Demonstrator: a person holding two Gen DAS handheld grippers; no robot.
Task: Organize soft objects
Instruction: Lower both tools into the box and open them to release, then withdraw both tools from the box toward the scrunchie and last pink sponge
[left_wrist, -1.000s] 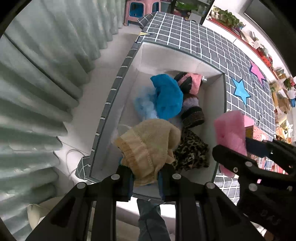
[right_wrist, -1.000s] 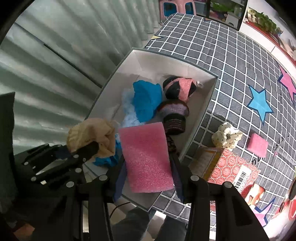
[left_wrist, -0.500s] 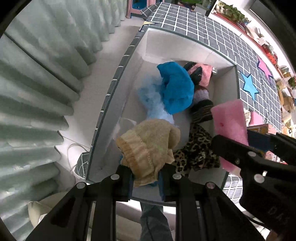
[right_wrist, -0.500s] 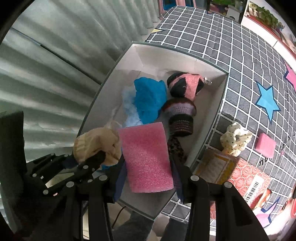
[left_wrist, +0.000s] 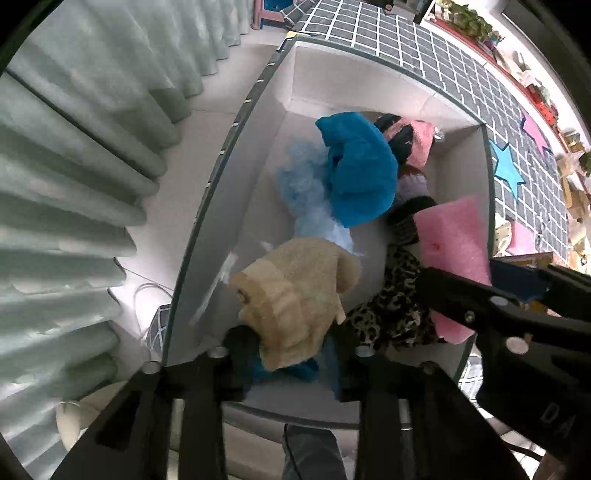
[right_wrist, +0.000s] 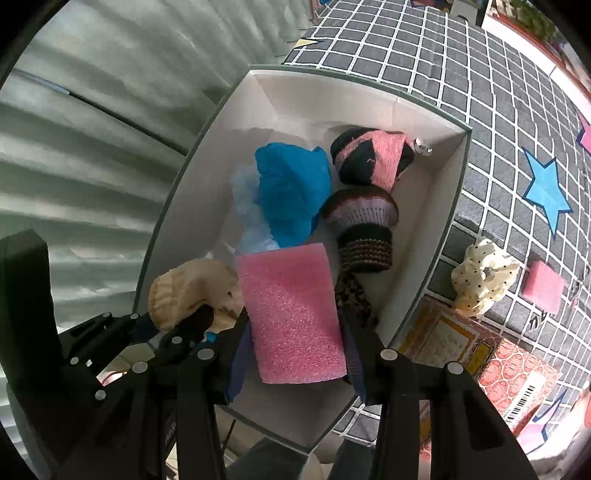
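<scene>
A white box (left_wrist: 384, 77) (right_wrist: 354, 96) holds a bright blue cloth (left_wrist: 356, 170) (right_wrist: 291, 192), a pale blue fluffy piece (left_wrist: 299, 181), a pink-and-black knit (right_wrist: 373, 158), a striped knit (right_wrist: 362, 221) and a leopard-print cloth (left_wrist: 391, 314). My left gripper (left_wrist: 288, 358) stands open over the box's near end, with a beige knit sock (left_wrist: 295, 295) (right_wrist: 192, 288) lying loose between its fingers. My right gripper (right_wrist: 295, 354) is shut on a pink foam sponge (right_wrist: 295, 314) (left_wrist: 450, 243) above the box.
Outside the box on the grey checked mat (right_wrist: 480, 74) lie a cream dotted scrunchie (right_wrist: 484, 277), a second pink sponge (right_wrist: 543, 291) and a red patterned carton (right_wrist: 513, 380). A grey curtain (left_wrist: 74, 147) hangs to the left of the box.
Both grippers have come lower and nearer to the box. My left gripper's fingers have spread apart, and the beige sock has slackened between them. The pink sponge stays gripped.
</scene>
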